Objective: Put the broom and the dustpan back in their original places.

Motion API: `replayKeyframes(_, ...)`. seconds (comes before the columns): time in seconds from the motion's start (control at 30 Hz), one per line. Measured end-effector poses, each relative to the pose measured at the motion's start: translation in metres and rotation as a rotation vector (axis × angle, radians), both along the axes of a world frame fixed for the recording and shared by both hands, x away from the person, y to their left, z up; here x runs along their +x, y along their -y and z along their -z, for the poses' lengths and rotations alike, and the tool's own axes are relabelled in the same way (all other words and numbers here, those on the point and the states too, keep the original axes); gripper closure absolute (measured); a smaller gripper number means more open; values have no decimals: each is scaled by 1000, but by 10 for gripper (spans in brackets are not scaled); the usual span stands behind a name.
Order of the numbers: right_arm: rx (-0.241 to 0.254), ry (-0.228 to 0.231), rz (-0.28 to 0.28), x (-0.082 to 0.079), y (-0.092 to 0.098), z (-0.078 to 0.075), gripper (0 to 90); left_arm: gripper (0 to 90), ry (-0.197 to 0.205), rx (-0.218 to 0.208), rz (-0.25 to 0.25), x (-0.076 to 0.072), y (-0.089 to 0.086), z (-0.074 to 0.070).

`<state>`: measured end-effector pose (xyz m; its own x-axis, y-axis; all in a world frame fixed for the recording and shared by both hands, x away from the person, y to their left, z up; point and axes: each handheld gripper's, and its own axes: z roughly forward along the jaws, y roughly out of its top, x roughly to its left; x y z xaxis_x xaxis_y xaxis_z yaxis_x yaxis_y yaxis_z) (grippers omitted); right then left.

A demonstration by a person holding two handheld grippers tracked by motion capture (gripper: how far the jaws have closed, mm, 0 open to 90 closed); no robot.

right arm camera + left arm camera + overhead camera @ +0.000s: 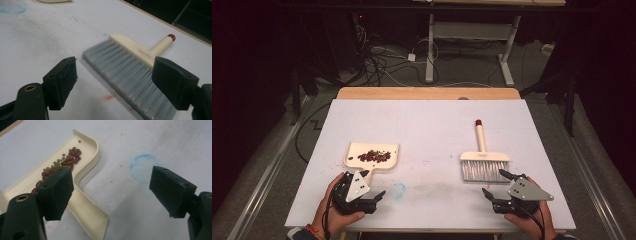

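A cream dustpan (354, 150) lies left of centre on the white table and holds a pile of red and green beans (374, 156). Its short handle points toward my left gripper (373, 184), which is open just behind it. In the left gripper view the handle (86, 211) runs past the left jaw, the beans (67, 161) lie beyond, and nothing sits between the jaws (111, 182). A hand brush (484, 162) with grey bristles lies at the right, its red-tipped handle pointing away. My right gripper (493, 182) is open just short of the bristles (125, 72).
A faint blue ring (398, 190) is drawn on the white table (427, 125) between the two grippers, with small red specks around it. A wooden edge (427, 93) runs along the table's far side. Cables and desk legs are on the floor beyond.
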<state>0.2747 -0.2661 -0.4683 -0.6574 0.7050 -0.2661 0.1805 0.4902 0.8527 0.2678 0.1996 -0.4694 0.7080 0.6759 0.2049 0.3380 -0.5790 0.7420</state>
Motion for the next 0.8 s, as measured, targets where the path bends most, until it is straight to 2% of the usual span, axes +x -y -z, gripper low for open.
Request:
replayKeyframes(0.2,7,1,-17,-2,-2,-1,208,194,8,3,3,-2,0,-1)
replayKeyframes(0.3,-9,9,-23,-4,-4,-2,208,194,17,8,11,-3,0,-1)
replayKeyframes(0.53,-3,23,-20,-6,-6,-5,208,194,15,18,22,-3,0,0)
replayKeyframes(0.8,-5,15,-25,-5,-6,-5,208,194,9,24,22,-2,2,1)
